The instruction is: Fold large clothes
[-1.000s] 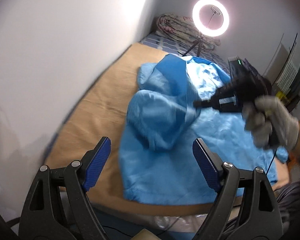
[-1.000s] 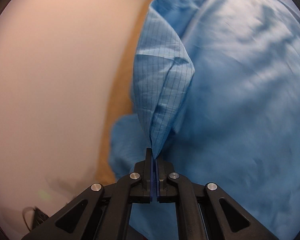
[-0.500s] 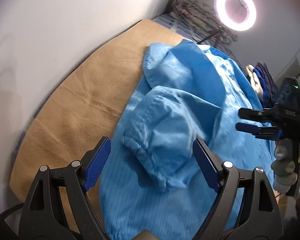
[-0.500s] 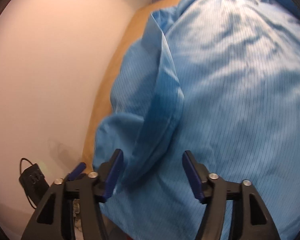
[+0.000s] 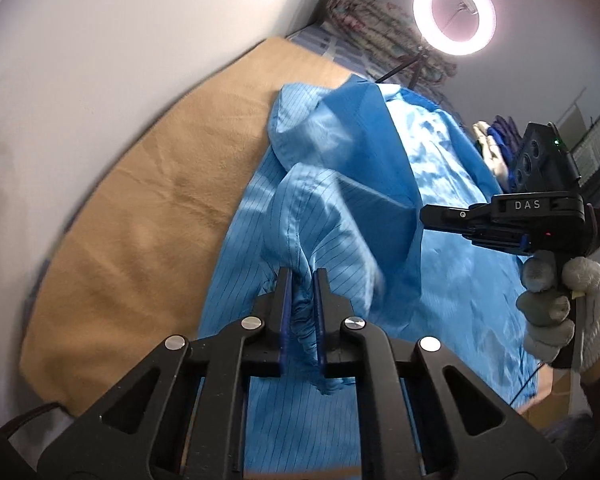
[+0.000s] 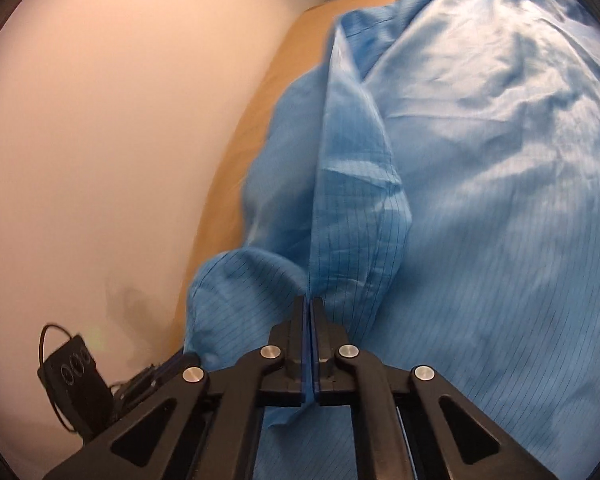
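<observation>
A bedroom: bed (image 5: pixel 148 216) against wall, rolled bedding (image 5: pixel 372 28) (ring light (image 5: pixel 454 14) behind)

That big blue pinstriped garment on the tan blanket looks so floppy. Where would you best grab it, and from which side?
Grip the blue pinstriped garment at its stitched edges, where the cloth bunches into a ridge. The left hand-held gripper is clamped on the gathered sleeve cuff, coming from the near side. The right hand-held gripper pinches the seamed fold. Flat middle cloth on the tan blanket offers nothing to pinch.

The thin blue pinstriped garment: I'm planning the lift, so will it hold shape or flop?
The thin blue pinstriped garment will likely flop: it bunches where the left gripper pinches it. Its sheen hints it may slip. It looks light, tenting up from the right gripper.
</observation>
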`<action>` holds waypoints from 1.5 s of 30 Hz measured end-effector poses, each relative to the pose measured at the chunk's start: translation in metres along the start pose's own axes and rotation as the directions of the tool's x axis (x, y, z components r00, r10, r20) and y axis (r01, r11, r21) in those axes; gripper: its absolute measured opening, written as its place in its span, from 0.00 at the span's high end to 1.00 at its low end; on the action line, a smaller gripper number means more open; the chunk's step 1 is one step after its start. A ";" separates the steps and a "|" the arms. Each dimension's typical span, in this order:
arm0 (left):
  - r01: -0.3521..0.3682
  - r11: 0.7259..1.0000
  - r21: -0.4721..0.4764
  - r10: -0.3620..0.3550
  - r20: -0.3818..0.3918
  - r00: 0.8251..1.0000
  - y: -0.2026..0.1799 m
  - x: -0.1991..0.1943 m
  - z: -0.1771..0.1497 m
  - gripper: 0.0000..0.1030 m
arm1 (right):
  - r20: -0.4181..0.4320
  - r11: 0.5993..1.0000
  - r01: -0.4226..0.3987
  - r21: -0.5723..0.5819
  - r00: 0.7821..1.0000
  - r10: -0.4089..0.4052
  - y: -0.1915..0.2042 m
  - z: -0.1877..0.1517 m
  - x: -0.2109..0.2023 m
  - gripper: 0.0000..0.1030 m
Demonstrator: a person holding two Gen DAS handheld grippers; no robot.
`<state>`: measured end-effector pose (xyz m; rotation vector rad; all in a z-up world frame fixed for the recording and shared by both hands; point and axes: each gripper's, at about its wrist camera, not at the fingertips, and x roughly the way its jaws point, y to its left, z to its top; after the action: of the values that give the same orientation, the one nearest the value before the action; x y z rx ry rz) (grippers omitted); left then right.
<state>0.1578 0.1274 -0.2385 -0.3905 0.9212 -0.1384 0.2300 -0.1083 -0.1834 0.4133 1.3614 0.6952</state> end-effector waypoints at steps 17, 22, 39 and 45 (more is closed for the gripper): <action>0.041 0.999 -0.025 -0.042 -0.058 0.997 0.011 -0.053 -0.067 0.93 | -0.231 0.991 0.077 -0.106 0.968 -0.100 -0.011 -0.078 -0.011 0.96; 0.062 0.998 -0.027 -0.063 -0.035 0.997 0.019 -0.074 -0.084 0.86 | -0.153 0.964 0.157 -0.213 0.969 -0.191 0.009 -0.081 -0.037 0.75; 0.111 0.985 -0.134 -0.126 -0.103 0.987 0.034 -0.032 -0.077 0.83 | 0.029 0.916 0.203 -0.347 0.978 -0.205 0.069 0.009 0.027 0.54; 0.103 0.987 -0.120 -0.112 -0.064 0.992 0.031 -0.043 -0.083 0.97 | 0.026 0.897 0.246 -0.367 0.967 -0.255 0.083 0.034 0.087 0.54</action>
<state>0.0648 0.1459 -0.2634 -0.5469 0.9808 -0.1988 0.2507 0.0147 -0.1885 -0.0716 1.2434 0.7213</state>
